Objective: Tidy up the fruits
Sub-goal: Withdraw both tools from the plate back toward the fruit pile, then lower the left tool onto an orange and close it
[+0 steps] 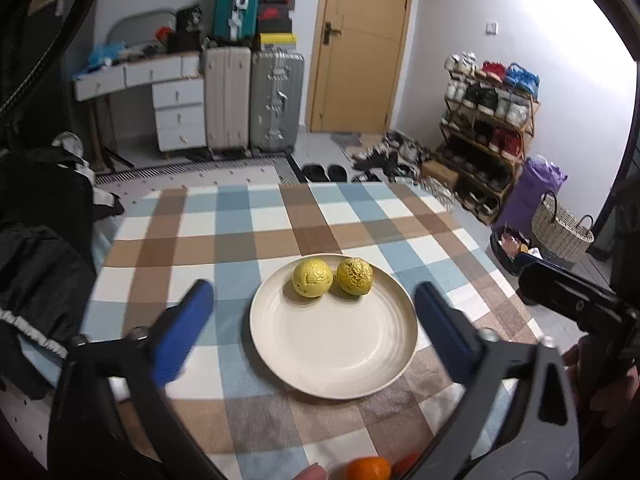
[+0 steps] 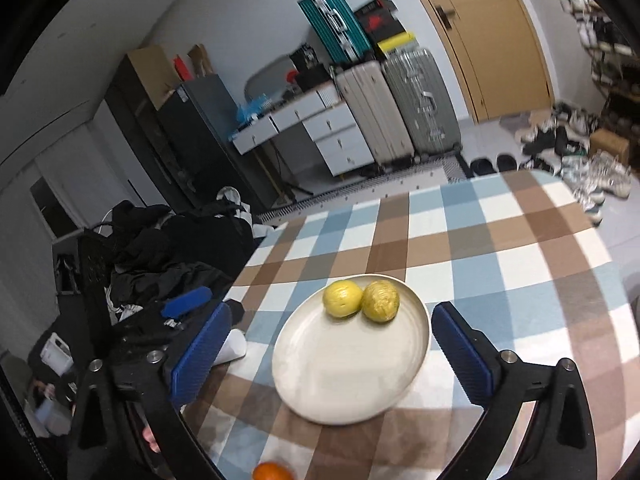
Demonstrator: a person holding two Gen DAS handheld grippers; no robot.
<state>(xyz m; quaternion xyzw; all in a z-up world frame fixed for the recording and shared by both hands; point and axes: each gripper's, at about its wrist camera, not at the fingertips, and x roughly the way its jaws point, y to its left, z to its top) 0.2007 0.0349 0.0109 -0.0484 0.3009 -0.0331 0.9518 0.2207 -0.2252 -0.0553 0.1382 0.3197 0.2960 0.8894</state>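
A cream plate (image 1: 332,352) lies on the checked tablecloth and holds two yellow-green fruits (image 1: 313,277) side by side at its far rim. It also shows in the right wrist view (image 2: 348,376) with both fruits (image 2: 341,299). My left gripper (image 1: 314,312) is open and empty, its blue fingers standing either side of the plate. My right gripper (image 2: 332,330) is open and empty, framing the plate too. An orange (image 1: 368,469) lies at the near table edge, also in the right wrist view (image 2: 272,472).
The right gripper's black arm (image 1: 580,304) shows at the table's right edge. Black clothes (image 2: 160,248) are piled left of the table. Suitcases (image 1: 256,96), a drawer desk, a door and a shoe rack (image 1: 488,120) stand behind.
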